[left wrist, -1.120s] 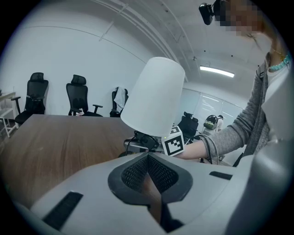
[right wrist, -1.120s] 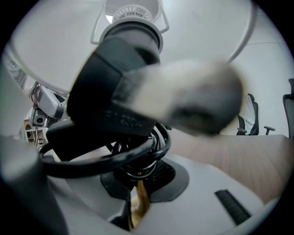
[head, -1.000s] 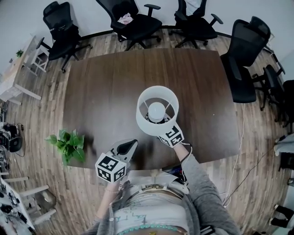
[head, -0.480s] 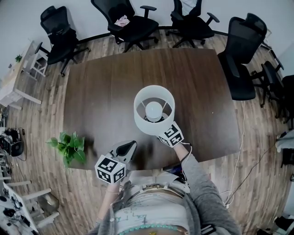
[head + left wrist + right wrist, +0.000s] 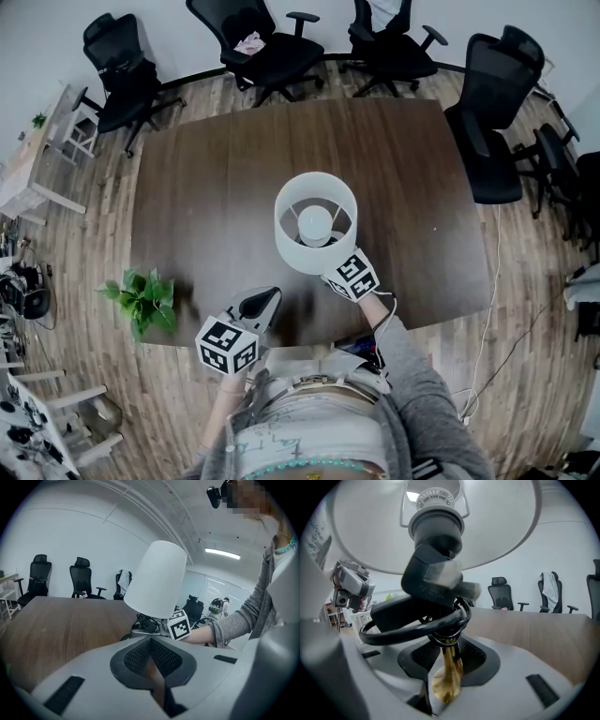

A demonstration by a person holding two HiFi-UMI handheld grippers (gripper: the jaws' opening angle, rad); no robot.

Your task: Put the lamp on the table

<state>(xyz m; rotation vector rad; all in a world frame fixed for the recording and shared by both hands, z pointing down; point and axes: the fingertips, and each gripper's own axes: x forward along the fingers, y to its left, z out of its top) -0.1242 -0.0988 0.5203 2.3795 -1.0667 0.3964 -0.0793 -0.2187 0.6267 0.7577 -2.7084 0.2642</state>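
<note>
The right arm, in a grey sleeve (image 5: 405,361), reaches forward from the near edge of the tabletop (image 5: 211,178), its tongs (image 5: 447,660) tipped slightly down under the lamp (image 5: 316,225). Those tongs have just been opening: they stand spread on either side of the lamp's brass stem (image 5: 450,667), which remains between them under a coiled black cord (image 5: 412,627). The lamp stands upright over the tabletop's middle, nearer the person; whether its foot rests on the wood cannot be told.

The left tongs (image 5: 263,298) are pressed together on nothing, held low over the near edge, left of the lamp and apart from it.

Bare wood lies open to the left, right and far side. A green plant (image 5: 141,298) sits by the near left corner, and office chairs (image 5: 272,42) ring the far edge.
</note>
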